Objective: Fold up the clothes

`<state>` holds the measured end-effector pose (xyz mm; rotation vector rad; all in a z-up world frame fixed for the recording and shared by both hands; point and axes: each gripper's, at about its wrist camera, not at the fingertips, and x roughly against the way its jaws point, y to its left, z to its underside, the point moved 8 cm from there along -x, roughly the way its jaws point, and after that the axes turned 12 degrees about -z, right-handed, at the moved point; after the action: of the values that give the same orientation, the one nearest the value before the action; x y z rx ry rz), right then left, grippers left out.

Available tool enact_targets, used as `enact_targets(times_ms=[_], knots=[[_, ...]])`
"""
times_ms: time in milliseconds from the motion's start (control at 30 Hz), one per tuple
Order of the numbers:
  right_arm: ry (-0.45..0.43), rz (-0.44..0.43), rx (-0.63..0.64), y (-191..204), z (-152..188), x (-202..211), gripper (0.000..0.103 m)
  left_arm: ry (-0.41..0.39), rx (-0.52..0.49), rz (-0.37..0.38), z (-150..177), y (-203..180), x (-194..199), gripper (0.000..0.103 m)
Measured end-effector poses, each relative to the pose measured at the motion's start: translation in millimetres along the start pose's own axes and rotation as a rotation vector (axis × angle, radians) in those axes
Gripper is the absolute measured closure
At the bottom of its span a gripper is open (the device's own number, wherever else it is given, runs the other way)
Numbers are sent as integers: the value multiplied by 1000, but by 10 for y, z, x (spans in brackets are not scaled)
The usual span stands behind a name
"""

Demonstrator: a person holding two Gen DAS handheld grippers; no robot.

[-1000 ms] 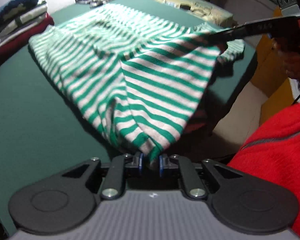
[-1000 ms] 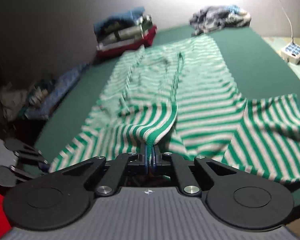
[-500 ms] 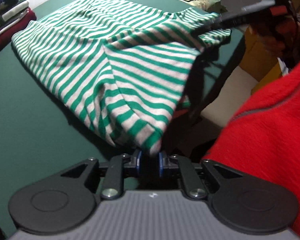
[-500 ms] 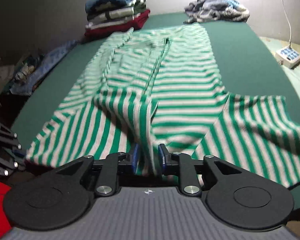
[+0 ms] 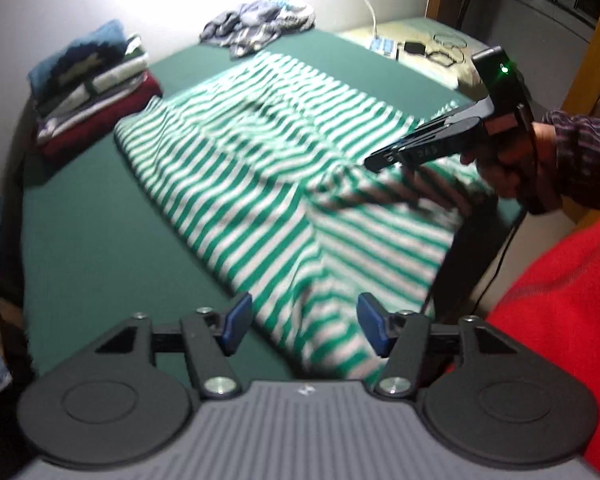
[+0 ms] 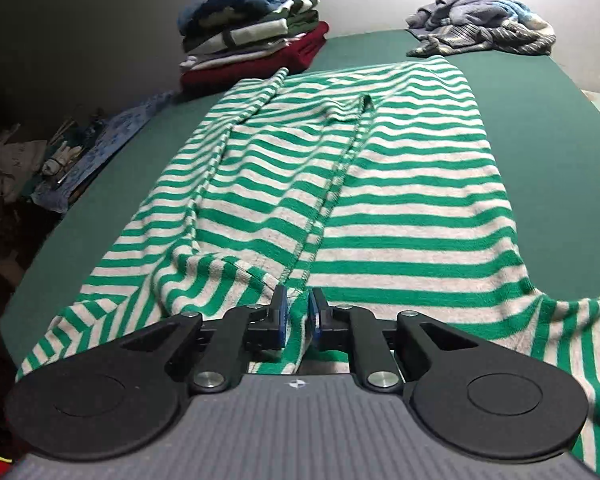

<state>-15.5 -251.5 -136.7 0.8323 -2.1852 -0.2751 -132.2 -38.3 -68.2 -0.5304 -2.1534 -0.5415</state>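
Green-and-white striped knit garment lies spread along the middle of the green cloth-covered table, one sleeve folded in over its body and its near end hanging over the table's near edge. It is the only garment laid out flat.

The left tongs are opening: their two blue pads stand wide apart with the garment's near corner lying loose between them, neither pad pressing on it. The right tongs are closing, and a fold of the striped fabric at the near edge sits pinched between their two blue pads. From the left wrist camera the right tongs show side-on over the garment's right side, gripped by a hand in a plaid sleeve.

At the table's far left corner stands one stack of folded clothes, dark red at the bottom and blue on top. Near the far edge lies one loose heap of grey-blue clothes. Off the right edge sits one white power strip.
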Motion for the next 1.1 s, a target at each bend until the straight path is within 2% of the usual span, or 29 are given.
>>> enact_targets(times_ms=[100, 167, 267, 367, 400, 433, 500, 567, 600, 700, 833, 900, 967, 1100], knots=[[-64, -4, 28, 9, -192, 109, 93, -4, -37, 26, -58, -310, -230, 38], [-99, 16, 18, -54, -288, 135, 93, 31, -52, 35, -10, -467, -448, 38], [-76, 44, 31, -152, -238, -1, 93, 101, -62, 57, 140, -608, -717, 38], [-71, 81, 61, -199, -89, -148, 90, 98, -96, 62, 226, -678, -766, 33], [-64, 100, 69, -192, -61, -149, 82, 102, -98, 69, 216, -669, -750, 32], [-60, 115, 65, -173, -58, -93, 81, 106, -100, 77, 203, -658, -732, 32], [-102, 100, 58, -106, -82, 126, 80, 100, -84, 94, 123, -582, -658, 32], [-135, 50, 77, 40, -75, 377, 79, 57, -67, 102, -15, -496, -553, 31], [-133, 9, 84, 128, -41, 473, 79, 32, -57, 112, -97, -463, -518, 27], [-47, -61, 46, 272, 161, 425, 79, 13, -49, 154, -261, -517, -591, 22], [34, 28, -7, 125, 397, 282, 80, 72, -95, 193, -231, -689, -892, 24], [19, 97, -33, -1, 431, 385, 73, 107, -104, 201, -153, -729, -1027, 21], [-22, 163, -89, -164, 436, 612, 72, 100, -115, 221, -171, -750, -1006, 16], [-176, 317, -312, -585, 517, 1399, 65, 60, -146, 218, -322, -731, -942, 15]])
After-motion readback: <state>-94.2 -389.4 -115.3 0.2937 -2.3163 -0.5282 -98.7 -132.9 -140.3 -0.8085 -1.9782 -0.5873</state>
